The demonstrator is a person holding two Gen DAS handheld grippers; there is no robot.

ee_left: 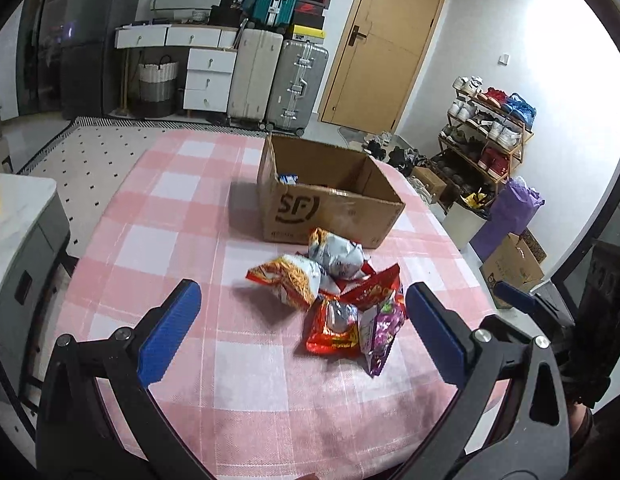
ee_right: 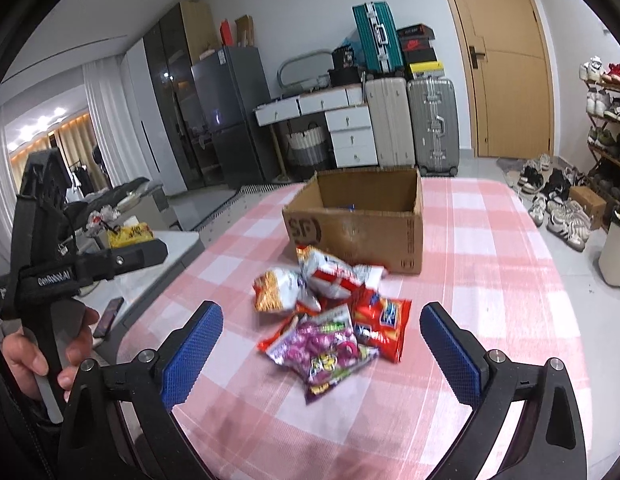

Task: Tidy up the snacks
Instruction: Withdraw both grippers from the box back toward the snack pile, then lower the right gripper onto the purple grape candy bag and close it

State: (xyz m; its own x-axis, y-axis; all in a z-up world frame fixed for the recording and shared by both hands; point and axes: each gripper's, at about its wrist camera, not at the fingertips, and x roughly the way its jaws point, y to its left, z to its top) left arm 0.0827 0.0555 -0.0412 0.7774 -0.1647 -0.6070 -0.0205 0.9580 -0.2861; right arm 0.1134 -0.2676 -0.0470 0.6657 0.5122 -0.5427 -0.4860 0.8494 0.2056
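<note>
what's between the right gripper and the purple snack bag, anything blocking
Nothing visible. The right gripper is open above the checked tablecloth, and the purple snack bag lies on top of the pile, nearest it, uncovered.

Left hand-held gripper (ee_left: 302, 330) wide open, blue pads (ee_left: 170, 332) apart, nothing between them but air above worktop (ee_left: 158, 240) with pink-and-white check cloth. Snack pile just ahead: orange-and-white packet (ee_left: 288, 280), white packet (ee_left: 336, 256) behind it, red packet (ee_left: 334, 328), purple packet (ee_left: 380, 332) touching it, another red packet (ee_left: 376, 288) between. Open cardboard box (ee_left: 330, 196) marked SF beyond pile, blue item (ee_left: 288, 179) inside. Right hand-held gripper (ee_left: 514, 296) partly visible at right edge.
</note>
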